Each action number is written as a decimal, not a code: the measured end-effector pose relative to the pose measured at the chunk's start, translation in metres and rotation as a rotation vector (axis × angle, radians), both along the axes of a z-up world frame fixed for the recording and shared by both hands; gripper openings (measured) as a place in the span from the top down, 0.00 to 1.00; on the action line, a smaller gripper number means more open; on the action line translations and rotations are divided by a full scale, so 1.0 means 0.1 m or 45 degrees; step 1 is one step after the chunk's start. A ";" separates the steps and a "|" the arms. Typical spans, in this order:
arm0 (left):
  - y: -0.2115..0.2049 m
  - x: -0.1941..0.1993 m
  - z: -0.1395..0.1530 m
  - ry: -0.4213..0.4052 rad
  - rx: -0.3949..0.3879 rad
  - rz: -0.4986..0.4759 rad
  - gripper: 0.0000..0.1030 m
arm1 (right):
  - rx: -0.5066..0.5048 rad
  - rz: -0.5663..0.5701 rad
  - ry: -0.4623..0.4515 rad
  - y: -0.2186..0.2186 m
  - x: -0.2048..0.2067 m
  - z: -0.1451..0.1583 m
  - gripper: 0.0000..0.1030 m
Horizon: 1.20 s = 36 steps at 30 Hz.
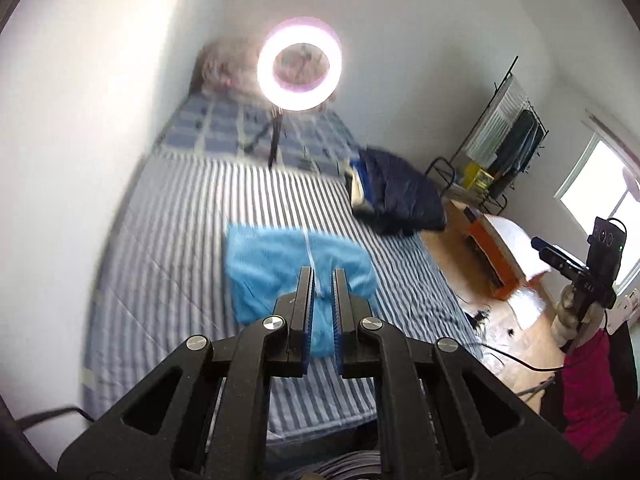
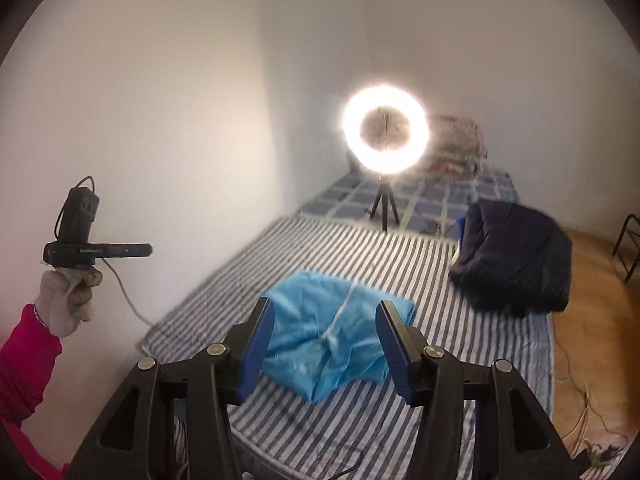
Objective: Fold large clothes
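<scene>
Grippers hang above the folded blue garment [image 2: 336, 340] on the striped bed [image 2: 440, 272]: left gripper [image 1: 323, 276] nearly closed and empty, right gripper [image 2: 325, 320] apart, holding nothing.

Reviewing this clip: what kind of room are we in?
Most likely a bedroom in a home. A bed with a striped sheet fills most of it, a clothes rack stands by the wall, and folded garments, a blue one and a dark one, lie on the bed.

Striped bed [image 2: 400, 272]; blue garment [image 2: 340, 340]; dark jacket [image 2: 512, 260]
</scene>
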State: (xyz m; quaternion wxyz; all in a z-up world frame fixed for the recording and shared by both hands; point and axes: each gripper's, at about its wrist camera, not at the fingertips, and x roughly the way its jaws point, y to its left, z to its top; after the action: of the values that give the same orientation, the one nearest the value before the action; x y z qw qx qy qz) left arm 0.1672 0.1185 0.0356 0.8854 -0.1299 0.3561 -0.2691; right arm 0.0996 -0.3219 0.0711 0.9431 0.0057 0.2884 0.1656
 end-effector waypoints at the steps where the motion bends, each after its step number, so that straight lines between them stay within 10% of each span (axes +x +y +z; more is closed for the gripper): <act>1: 0.03 0.00 0.10 -0.014 -0.004 0.003 0.93 | 0.013 -0.004 -0.018 -0.04 0.00 0.10 0.46; 3: 0.10 0.04 0.26 -0.031 -0.030 0.009 0.76 | 0.012 -0.019 -0.051 -0.08 0.02 0.26 0.46; 5: 0.16 0.14 0.31 -0.079 -0.048 0.065 0.29 | 0.008 -0.023 -0.076 -0.11 0.08 0.34 0.42; 6: 0.17 0.21 0.26 -0.091 -0.046 0.087 0.27 | 0.008 -0.022 -0.081 -0.12 0.14 0.32 0.36; 27: -0.19 2.14 -2.83 0.672 -0.303 0.198 0.28 | 0.385 -0.137 0.551 -0.50 1.71 -2.75 0.26; 33: -0.42 2.33 -3.11 0.725 -0.298 0.164 0.57 | 0.670 -0.182 0.635 -0.72 1.99 -3.23 0.42; 36: -0.48 2.37 -3.17 0.732 -0.274 0.164 0.93 | 0.721 -0.175 0.661 -0.71 2.09 -3.35 0.62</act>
State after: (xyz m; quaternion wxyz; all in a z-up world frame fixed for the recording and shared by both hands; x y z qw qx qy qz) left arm 0.4039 0.0701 -0.2819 0.7447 -0.3161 0.5524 -0.2009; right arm 0.3088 -0.3925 -0.2638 0.8086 0.3270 0.4593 0.1681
